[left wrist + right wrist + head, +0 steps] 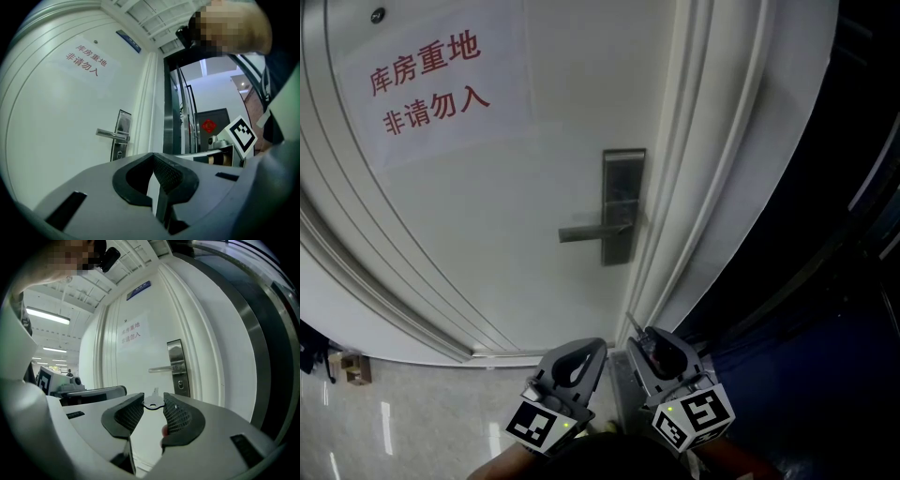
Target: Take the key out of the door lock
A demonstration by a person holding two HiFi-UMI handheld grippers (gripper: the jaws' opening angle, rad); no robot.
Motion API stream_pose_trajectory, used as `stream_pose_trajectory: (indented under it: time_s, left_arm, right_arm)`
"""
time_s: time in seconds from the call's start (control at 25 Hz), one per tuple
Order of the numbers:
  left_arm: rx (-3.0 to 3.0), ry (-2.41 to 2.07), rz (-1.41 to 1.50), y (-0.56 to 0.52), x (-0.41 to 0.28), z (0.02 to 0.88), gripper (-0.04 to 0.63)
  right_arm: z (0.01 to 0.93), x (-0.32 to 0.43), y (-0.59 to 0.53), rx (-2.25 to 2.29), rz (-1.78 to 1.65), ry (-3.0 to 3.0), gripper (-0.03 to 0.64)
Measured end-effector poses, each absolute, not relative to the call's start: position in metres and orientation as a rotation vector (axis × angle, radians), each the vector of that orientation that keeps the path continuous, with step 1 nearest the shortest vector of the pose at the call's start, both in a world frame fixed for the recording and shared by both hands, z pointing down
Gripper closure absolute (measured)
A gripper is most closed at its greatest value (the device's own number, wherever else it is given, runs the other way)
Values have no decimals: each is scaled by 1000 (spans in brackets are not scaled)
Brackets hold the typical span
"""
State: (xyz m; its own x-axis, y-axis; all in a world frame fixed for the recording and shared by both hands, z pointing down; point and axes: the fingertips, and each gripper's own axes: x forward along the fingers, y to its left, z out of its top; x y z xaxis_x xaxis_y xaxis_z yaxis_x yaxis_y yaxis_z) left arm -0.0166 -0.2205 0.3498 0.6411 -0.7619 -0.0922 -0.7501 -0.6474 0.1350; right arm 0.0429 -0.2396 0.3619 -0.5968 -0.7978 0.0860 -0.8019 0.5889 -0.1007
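The white door (487, 216) carries a steel lock plate (623, 206) with a lever handle (595, 232). In the right gripper view a small silver key (153, 400) sits pinched by its bow between the jaw tips of my right gripper (153, 402), well back from the keyhole (181, 385), its blade pointing toward the door. The head view shows that gripper (639, 336) low, near the door's edge. My left gripper (598, 345) hangs beside it, jaws together and empty (153, 157). The lock plate (123, 133) appears in the left gripper view too.
A paper notice with red characters (427, 84) is stuck on the upper door. The white door frame (694, 187) runs along the right, with a dark glass panel (825, 281) beyond it. Pale floor tiles (412, 412) lie at the lower left.
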Motion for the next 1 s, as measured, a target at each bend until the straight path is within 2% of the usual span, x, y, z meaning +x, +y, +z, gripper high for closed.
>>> stream_pose_trajectory:
  time_s: [1.0]
  left_arm:
    - [2779,-1279,-209,-221,-21,349,589]
  right_arm:
    - [360,36,-241,1401,195,-2772,482]
